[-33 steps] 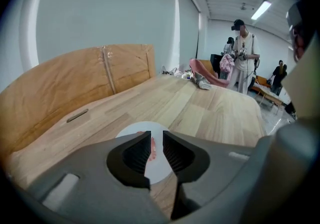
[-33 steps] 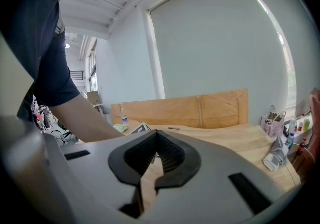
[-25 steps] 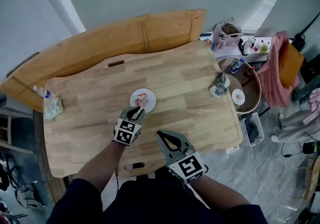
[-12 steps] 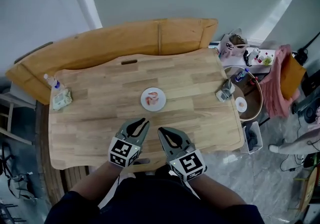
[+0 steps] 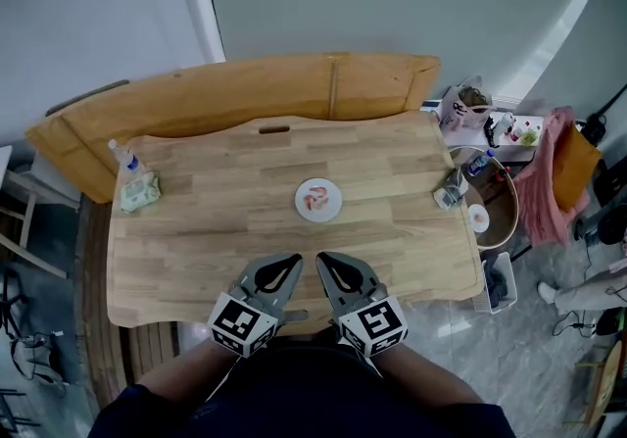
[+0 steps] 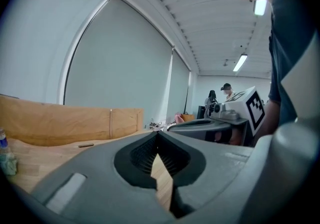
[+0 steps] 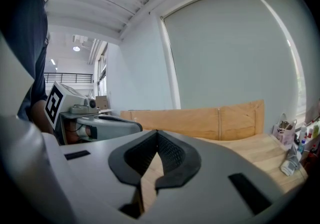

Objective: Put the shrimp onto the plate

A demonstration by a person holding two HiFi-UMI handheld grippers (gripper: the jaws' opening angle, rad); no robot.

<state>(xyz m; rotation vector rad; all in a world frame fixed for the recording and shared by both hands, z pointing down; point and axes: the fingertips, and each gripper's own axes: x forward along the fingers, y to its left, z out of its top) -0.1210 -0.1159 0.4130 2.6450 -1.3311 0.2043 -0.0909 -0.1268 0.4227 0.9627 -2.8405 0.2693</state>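
1. Holding both grippers low at the near edge of the table, side by side, I read this as a rest pose: the left gripper (image 5: 292, 261) and the right gripper (image 5: 323, 260) point toward the plate but sit well apart from it.
2. In the left gripper view the two jaws are pressed together at the tips with nothing between them; only table wood shows through the hollow behind the tips. The right gripper view shows the same, tips meeting on nothing.
3. The shrimp (image 5: 315, 198) lies on the small white plate (image 5: 334, 209) near the middle of the table. With the shrimp there and both grippers carrying nothing, I judge the task finished, which would explain why neither tool is reaching.
4. The surface is a light wooden tabletop (image 5: 216, 230) of joined planks, mostly bare, so the plate stands alone with free space all round it.
5. At the far left corner a water bottle (image 5: 123, 158) stands just beside a soft green-white packet (image 5: 140, 193). At the right edge there is a small grey carton (image 5: 450, 190). All are well away from the plate.
6. Behind the table a long wooden panel (image 5: 196, 98) runs along its far side.
7. Off the right edge I see a round tub (image 5: 500, 193) and pink cloth (image 5: 546, 164) over a pale stone-look floor (image 5: 549, 348).
8. A wide grey window blind (image 7: 235, 52) fills the wall ahead, and a person (image 6: 227, 90) stands far back in the room.
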